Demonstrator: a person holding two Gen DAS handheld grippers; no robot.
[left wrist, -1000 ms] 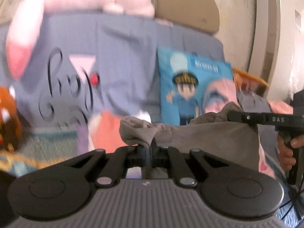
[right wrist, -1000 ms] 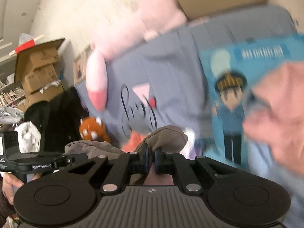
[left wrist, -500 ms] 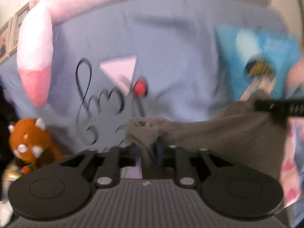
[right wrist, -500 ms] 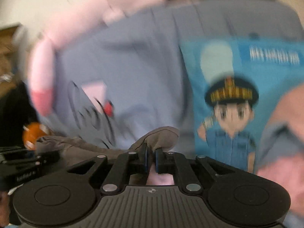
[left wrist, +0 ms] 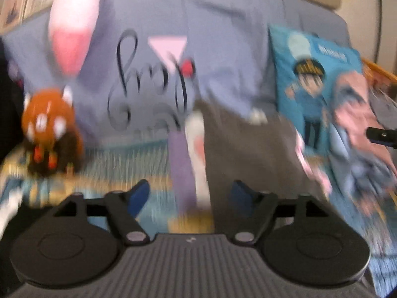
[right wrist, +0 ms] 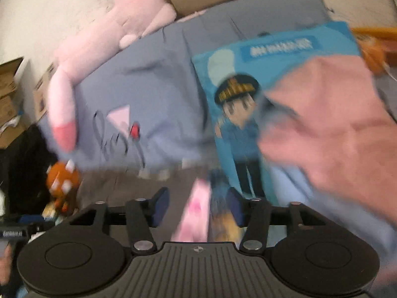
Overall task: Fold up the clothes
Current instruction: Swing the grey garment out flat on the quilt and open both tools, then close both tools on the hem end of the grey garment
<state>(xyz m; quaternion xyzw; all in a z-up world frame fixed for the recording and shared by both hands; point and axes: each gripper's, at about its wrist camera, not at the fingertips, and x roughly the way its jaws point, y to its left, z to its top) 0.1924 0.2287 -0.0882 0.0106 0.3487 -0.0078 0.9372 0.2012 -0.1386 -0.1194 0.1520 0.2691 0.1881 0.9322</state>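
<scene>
- The left gripper [left wrist: 189, 196] has just been spreading its jaws; they stand wide apart with nothing pinched, its blue pads [left wrist: 139, 196] clear of any cloth.
- The right gripper [right wrist: 197, 207] has also just been opening; its jaws are parted and grip nothing.
- The grey-brown garment [left wrist: 250, 154] lies spread on the patterned bedding [left wrist: 119, 164], ahead of the left gripper's right finger, released by both.
- Behind it leans a grey-blue cushion [left wrist: 223, 49] with a script print, and a blue cartoon pillow [left wrist: 315, 87] stands to its right.
- A red panda plush [left wrist: 47, 129] sits at the left; a pink plush [right wrist: 119, 32] lies on top of the cushion.
- Pink and pale-blue clothes [right wrist: 335, 129] fill the right wrist view's right side, blurred.
</scene>
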